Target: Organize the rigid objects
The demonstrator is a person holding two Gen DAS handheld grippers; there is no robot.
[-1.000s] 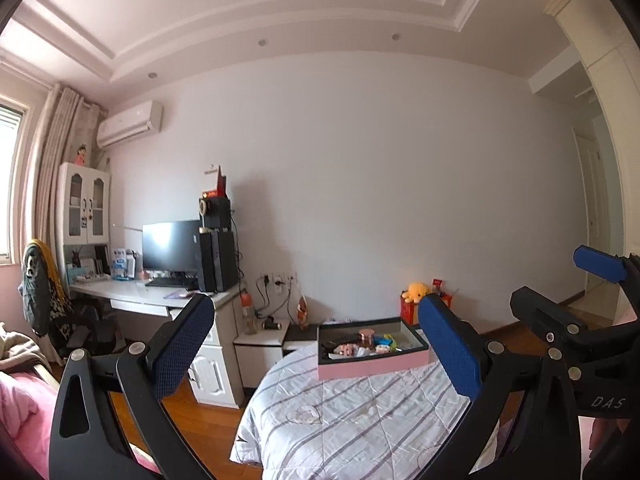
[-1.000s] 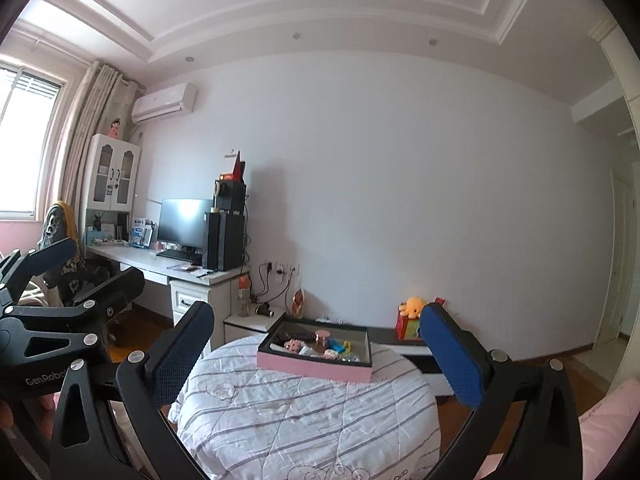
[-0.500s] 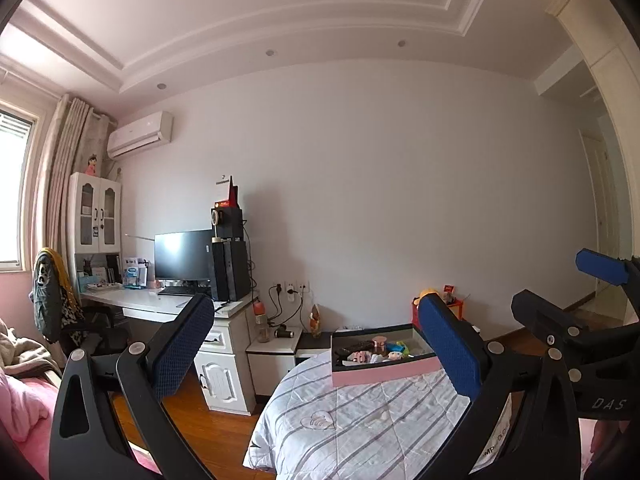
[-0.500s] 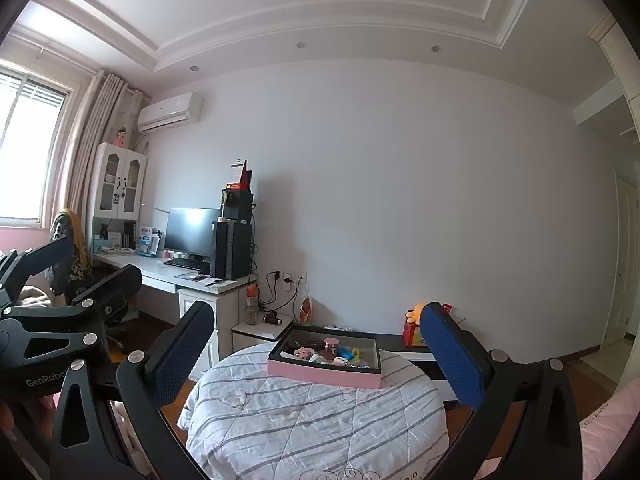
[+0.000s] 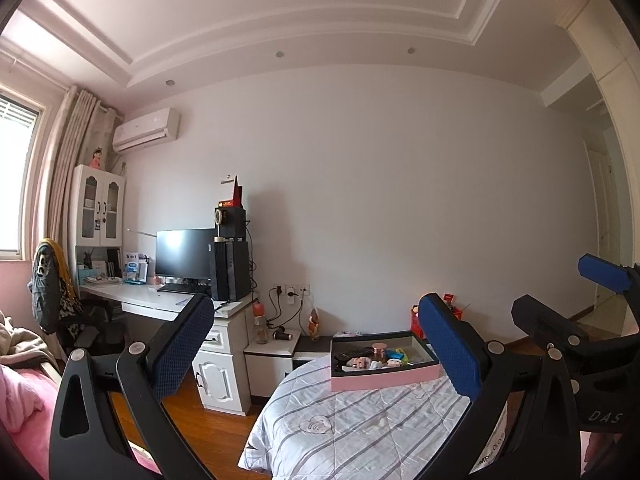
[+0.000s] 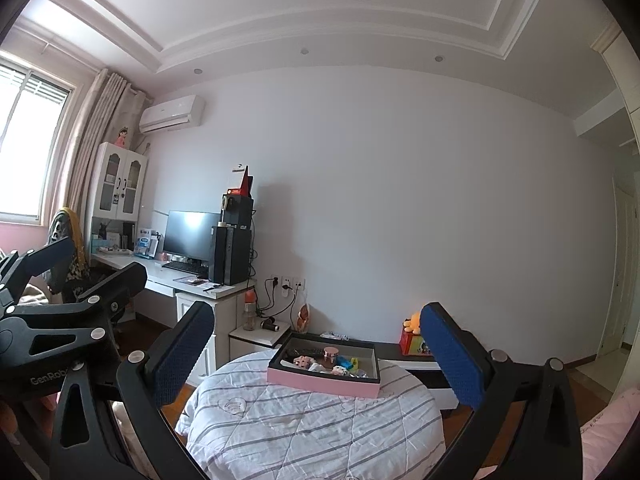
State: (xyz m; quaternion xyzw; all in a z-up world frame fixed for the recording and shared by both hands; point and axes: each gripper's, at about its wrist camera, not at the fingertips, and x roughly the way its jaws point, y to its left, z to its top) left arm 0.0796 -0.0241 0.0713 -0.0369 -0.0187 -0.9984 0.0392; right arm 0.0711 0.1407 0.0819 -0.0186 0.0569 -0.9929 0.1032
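Bedroom: pink tray (image 6: 323, 385) of small rigid objects (image 6: 325, 361) on quilted table (image 6: 312, 432)
Left gripper (image 5: 316, 354) and right gripper (image 6: 316, 356) gape wide, empty, well short of tray; risk: tray's raised rim snagging a descending finger

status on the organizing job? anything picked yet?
Done: small items, including a rose-gold jar, already lie in the pink shallow box on the striped quilted round table. In hand: nothing; left gripper and right gripper are both open, short of the box. Left: reaching in and sorting.
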